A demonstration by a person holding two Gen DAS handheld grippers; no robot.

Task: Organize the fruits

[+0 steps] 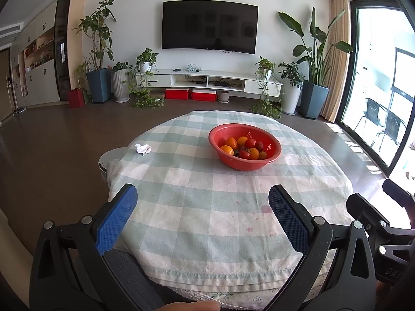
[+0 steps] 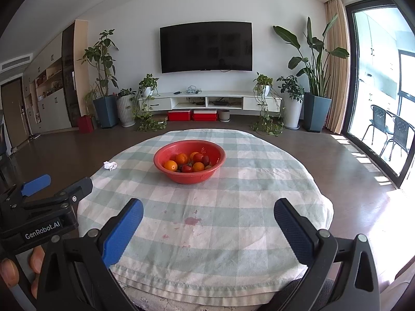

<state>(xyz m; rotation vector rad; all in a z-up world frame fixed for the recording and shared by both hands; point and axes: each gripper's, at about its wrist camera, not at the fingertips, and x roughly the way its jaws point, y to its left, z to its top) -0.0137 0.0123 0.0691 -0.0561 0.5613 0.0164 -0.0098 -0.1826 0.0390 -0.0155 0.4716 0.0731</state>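
Sitting in a red bowl (image 1: pixel 245 147) toward the far side of the checked tablecloth (image 1: pixel 207 220), the fruits (image 1: pixel 243 149) lie well ahead of your left gripper (image 1: pixel 202 194) and right gripper (image 2: pixel 208 207), both spread wide, holding nothing.

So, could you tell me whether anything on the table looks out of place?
Yes: a crumpled white tissue lies loose left of the red bowl, and reddish stains mark the checked tablecloth near its front edge.

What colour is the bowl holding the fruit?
The bowl is red; it shows best in the right wrist view.
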